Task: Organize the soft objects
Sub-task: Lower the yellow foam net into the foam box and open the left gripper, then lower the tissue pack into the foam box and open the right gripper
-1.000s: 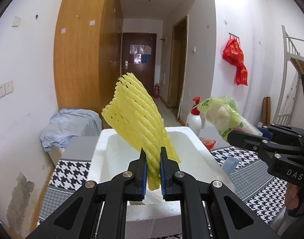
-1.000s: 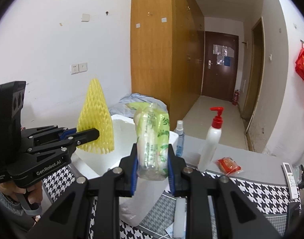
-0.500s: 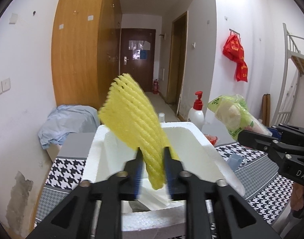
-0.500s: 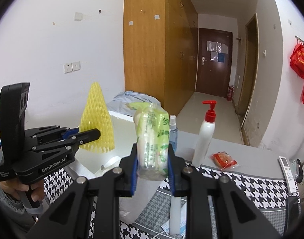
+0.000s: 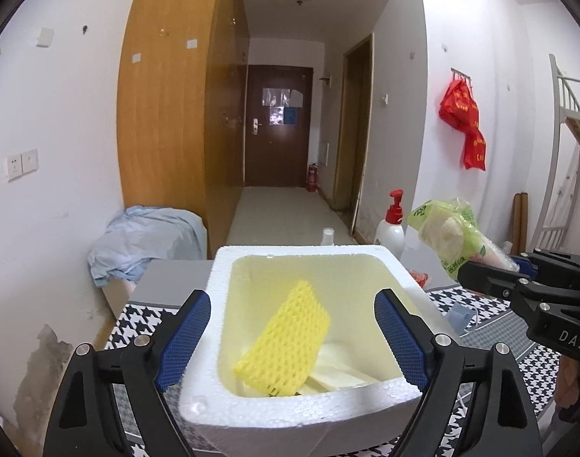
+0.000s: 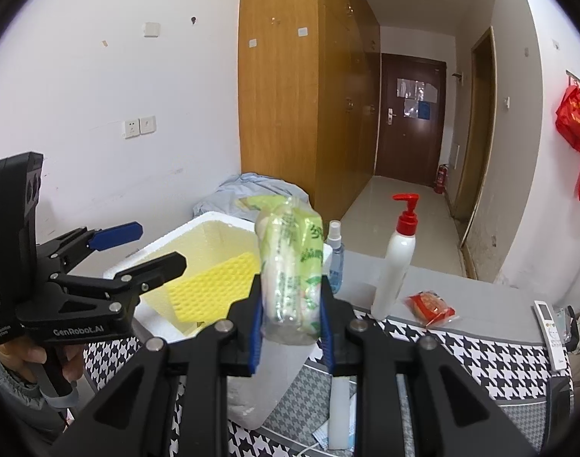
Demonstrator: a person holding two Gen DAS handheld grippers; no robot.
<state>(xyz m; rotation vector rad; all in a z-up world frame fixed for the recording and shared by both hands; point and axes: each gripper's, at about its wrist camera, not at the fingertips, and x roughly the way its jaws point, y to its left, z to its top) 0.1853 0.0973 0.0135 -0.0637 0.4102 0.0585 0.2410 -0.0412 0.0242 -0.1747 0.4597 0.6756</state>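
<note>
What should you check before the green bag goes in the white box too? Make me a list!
1. Yellow foam net has left the left gripper: ok. Its jaws are opening, nothing pressed between them, and the net lies inside the foam box.
2. Green bag held firmly: ok. The right gripper is shut on its lower end.
3. Room in the box: ok. The far half looks free beside the net.
4. Path to the box: not ok. The left gripper hangs over the opening.
5. Things near the box, the pump bottle and spray bottle: ok, both upright, behind it.
6. What lies under the net: cannot tell.
</note>
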